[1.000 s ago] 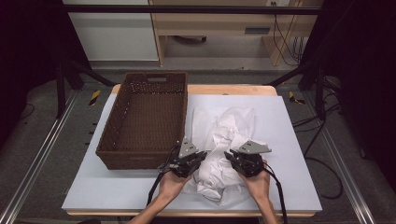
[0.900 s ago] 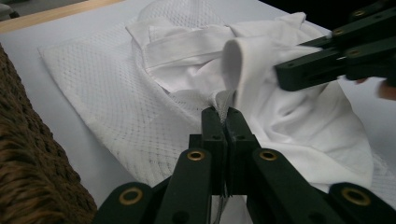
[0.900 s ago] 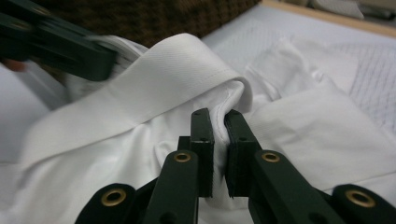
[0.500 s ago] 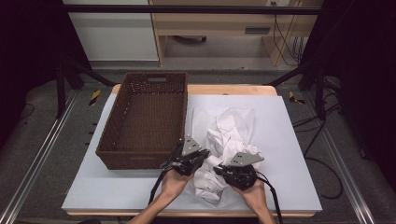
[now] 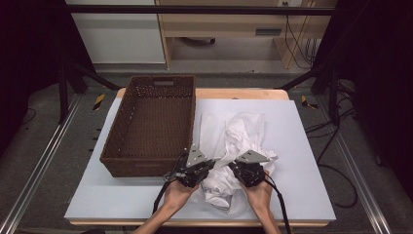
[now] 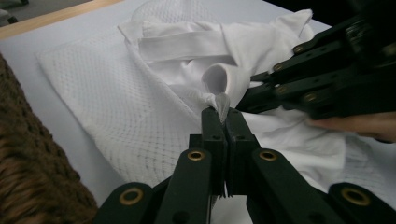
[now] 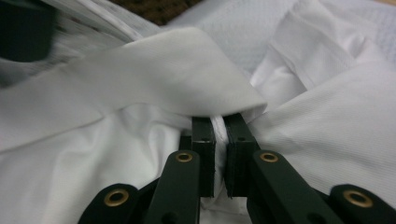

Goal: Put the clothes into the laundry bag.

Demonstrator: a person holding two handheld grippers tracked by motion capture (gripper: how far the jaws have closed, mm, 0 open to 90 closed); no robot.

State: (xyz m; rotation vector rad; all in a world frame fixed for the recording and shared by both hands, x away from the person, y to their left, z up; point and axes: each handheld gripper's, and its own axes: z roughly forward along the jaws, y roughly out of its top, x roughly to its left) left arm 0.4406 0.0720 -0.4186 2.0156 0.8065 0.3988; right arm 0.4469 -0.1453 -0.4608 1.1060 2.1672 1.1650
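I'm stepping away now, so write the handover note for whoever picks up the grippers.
Left gripper: shut on a pinch of the white shirt.
Right gripper: shut on a fold of the shirt beside it.
Shirt: crumpled on the table, right of the basket.
Done: both grips taken at the near edge.
Left: likely spread or fold the shirt; nothing lies in the basket yet.
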